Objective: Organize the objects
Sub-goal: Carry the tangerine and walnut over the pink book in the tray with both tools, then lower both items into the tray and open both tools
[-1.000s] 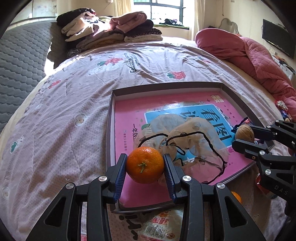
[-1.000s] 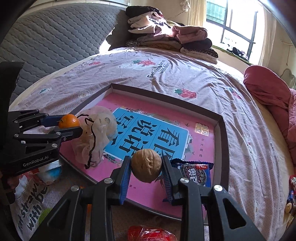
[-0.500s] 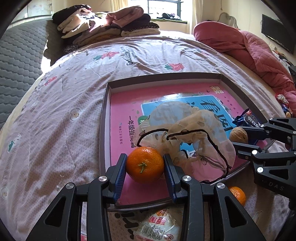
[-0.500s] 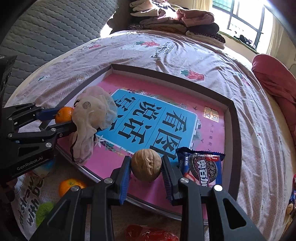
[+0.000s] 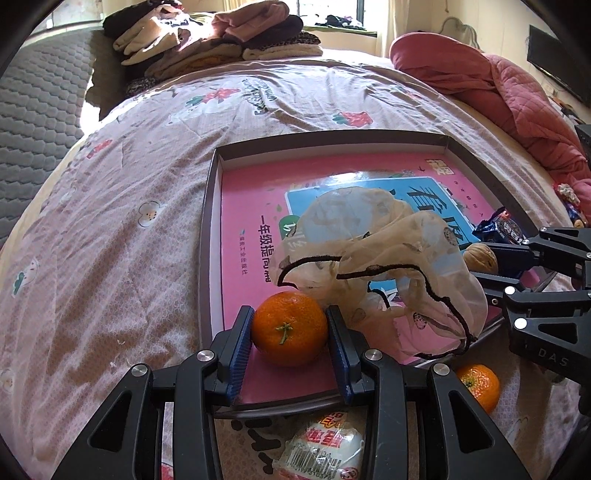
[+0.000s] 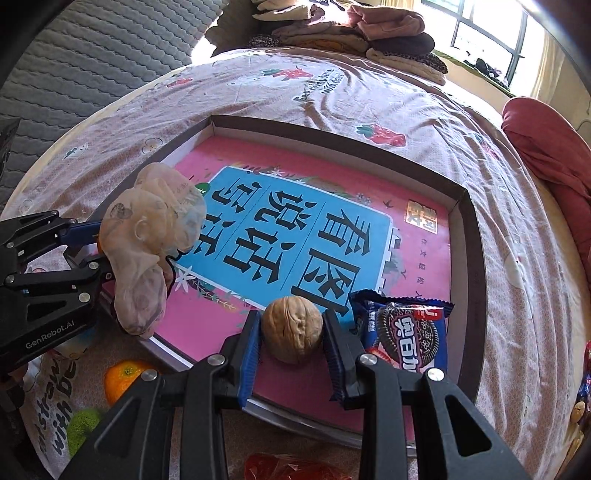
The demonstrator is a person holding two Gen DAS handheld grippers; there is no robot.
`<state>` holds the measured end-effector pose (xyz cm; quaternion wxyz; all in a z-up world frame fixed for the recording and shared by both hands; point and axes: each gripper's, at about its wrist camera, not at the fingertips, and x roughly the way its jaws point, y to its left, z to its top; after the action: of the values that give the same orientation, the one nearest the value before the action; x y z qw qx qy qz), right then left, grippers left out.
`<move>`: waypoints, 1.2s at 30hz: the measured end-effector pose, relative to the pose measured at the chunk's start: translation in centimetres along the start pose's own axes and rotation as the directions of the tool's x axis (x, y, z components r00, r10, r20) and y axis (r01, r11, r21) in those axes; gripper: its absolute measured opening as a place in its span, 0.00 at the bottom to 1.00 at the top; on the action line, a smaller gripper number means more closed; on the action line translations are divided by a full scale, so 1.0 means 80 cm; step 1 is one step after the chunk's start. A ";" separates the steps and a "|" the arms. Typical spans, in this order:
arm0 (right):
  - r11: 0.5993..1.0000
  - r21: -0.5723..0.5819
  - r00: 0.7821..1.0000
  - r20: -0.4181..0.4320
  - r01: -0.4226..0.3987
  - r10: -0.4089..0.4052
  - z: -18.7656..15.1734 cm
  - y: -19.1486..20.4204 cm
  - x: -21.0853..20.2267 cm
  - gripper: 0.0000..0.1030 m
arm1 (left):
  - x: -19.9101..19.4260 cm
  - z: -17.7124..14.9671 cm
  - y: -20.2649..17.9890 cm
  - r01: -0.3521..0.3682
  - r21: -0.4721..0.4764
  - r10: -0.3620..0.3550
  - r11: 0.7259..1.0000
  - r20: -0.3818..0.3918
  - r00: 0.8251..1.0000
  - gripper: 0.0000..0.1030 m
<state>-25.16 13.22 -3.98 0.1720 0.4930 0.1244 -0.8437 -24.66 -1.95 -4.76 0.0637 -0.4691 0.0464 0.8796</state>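
Both tools have dropped nearer the tray since a second ago. Left tool [image 5: 290,332] clamps an orange [image 5: 289,328] low over tray's [image 5: 208,236] near-left corner, sheer cloth [image 5: 384,266] just beside. Right tool [image 6: 292,334] grips a walnut [image 6: 292,329] above near edge, cookie packet [image 6: 406,332] alongside. Second orange [image 6: 123,378] lies on the bed [image 5: 110,240] outside the tray.

We look from just behind each claw, low and close over the near edge of the tray [image 5: 210,236] on the bed [image 5: 110,221]. Our left view sits at its left corner, our right view at its right. Both see the tray [image 6: 476,258] and the pile of clothes [image 6: 351,29] far back.
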 end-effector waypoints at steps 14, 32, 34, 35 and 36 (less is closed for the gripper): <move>0.999 0.038 1.000 -0.025 -0.005 0.006 0.000 -0.001 -0.003 0.32 | -0.008 0.001 0.000 0.026 -0.007 -0.026 1.000 -0.023 0.999 0.39; 0.998 0.068 1.000 0.021 0.006 -0.008 -0.013 -0.004 -0.024 0.37 | -0.028 0.003 -0.001 0.007 0.000 -0.007 1.000 -0.003 1.000 0.47; 0.998 0.069 1.000 0.025 0.009 -0.011 -0.015 -0.005 -0.027 0.37 | -0.030 0.003 0.000 0.007 -0.002 -0.007 1.000 0.000 1.000 0.47; 0.997 0.074 1.000 0.026 0.012 -0.014 -0.016 -0.006 -0.029 0.37 | -0.031 0.004 0.000 0.006 -0.002 -0.006 1.000 0.002 1.000 0.47; 0.997 0.077 1.000 0.027 0.011 -0.013 -0.016 -0.006 -0.030 0.37 | -0.033 0.004 0.000 0.005 -0.002 -0.005 1.000 0.005 1.000 0.48</move>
<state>-23.24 14.58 -2.49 0.1496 0.4869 0.0925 -0.8556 -23.41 -2.06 -2.38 0.0654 -0.4670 0.0444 0.8807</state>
